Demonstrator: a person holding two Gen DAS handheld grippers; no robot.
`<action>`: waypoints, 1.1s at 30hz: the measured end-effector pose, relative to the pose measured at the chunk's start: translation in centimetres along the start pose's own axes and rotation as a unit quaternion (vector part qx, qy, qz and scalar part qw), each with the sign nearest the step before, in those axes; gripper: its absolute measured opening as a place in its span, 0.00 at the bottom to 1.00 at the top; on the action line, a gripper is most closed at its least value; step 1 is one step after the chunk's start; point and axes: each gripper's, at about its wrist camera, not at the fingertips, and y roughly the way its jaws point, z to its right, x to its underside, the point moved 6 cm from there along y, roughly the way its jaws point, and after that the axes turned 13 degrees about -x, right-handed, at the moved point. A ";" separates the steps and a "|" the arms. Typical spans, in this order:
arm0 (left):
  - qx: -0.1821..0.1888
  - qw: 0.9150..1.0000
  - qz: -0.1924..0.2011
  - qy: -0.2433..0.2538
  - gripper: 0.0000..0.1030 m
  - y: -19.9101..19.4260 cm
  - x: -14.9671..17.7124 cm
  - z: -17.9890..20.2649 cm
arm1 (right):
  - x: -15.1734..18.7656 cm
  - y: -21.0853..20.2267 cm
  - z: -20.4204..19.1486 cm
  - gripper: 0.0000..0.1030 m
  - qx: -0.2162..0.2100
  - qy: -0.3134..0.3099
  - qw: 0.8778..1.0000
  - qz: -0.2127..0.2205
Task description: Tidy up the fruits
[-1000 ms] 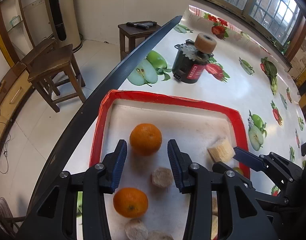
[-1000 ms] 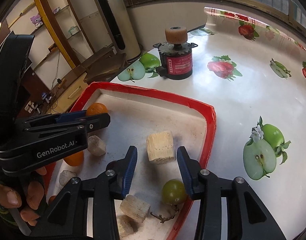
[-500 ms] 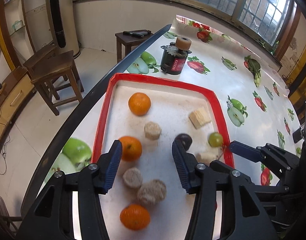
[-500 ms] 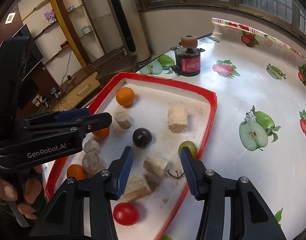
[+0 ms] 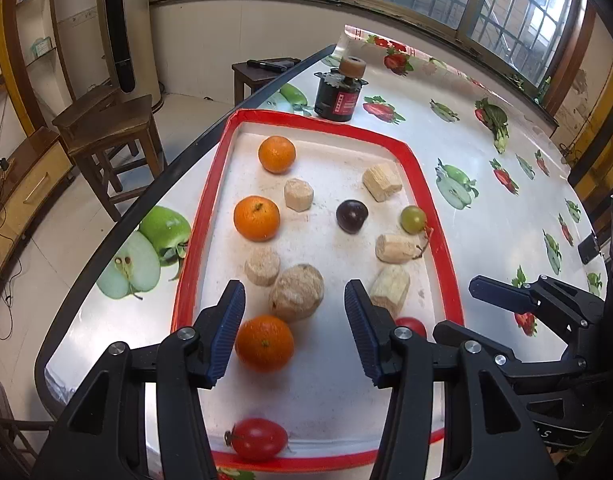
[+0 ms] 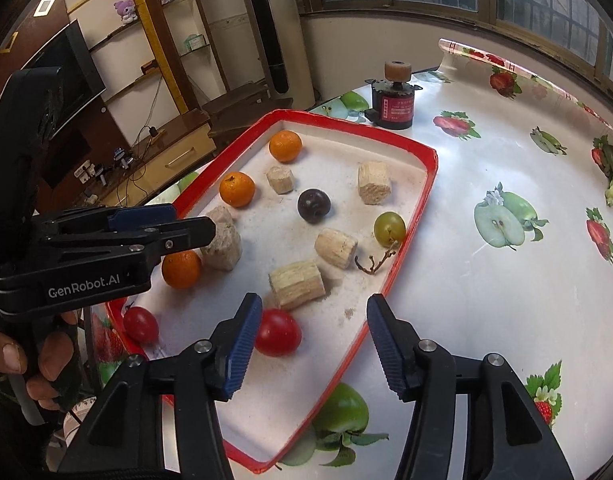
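Note:
A red-rimmed white tray (image 5: 202, 208) (image 6: 410, 216) holds three oranges (image 5: 264, 343) (image 6: 181, 269), a dark plum (image 5: 351, 216) (image 6: 313, 205), a green grape (image 5: 413, 219) (image 6: 389, 229), two red tomatoes (image 5: 258, 439) (image 6: 277, 332) and several beige chunks (image 5: 296, 297) (image 6: 297, 285). My left gripper (image 5: 293, 332) is open and empty above the tray's near end, over the nearest orange. My right gripper (image 6: 312, 344) is open and empty above the tray's near right rim, beside a tomato.
A black and red motor with a cork-coloured wheel (image 5: 340, 90) (image 6: 394, 98) stands beyond the tray on the fruit-print tablecloth (image 5: 486, 208). The table's dark edge (image 5: 118, 232) runs along the left, with wooden stools (image 5: 114, 128) on the floor beyond.
Both grippers have pulled back and risen from the tray, so the whole tray and all its fruit show. Both stay open and empty.

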 end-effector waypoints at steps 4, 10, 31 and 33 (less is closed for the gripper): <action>-0.001 1.000 0.000 0.004 0.49 -0.5 0.9 0.2 | 1.4 -0.6 -0.1 0.55 0.002 -0.001 1.000 -0.004; -0.002 1.000 0.003 0.012 0.49 -1.5 2.0 0.3 | 2.8 -1.4 -0.2 0.55 0.000 0.007 1.000 -0.002; 0.012 0.999 0.016 0.028 0.49 -4.3 6.5 1.3 | 6.1 -3.3 -1.9 0.66 -0.001 -0.025 1.000 -0.009; 0.017 0.999 0.021 0.030 0.49 -4.6 6.7 1.5 | 6.4 -3.5 -1.9 0.67 0.001 -0.027 1.000 -0.008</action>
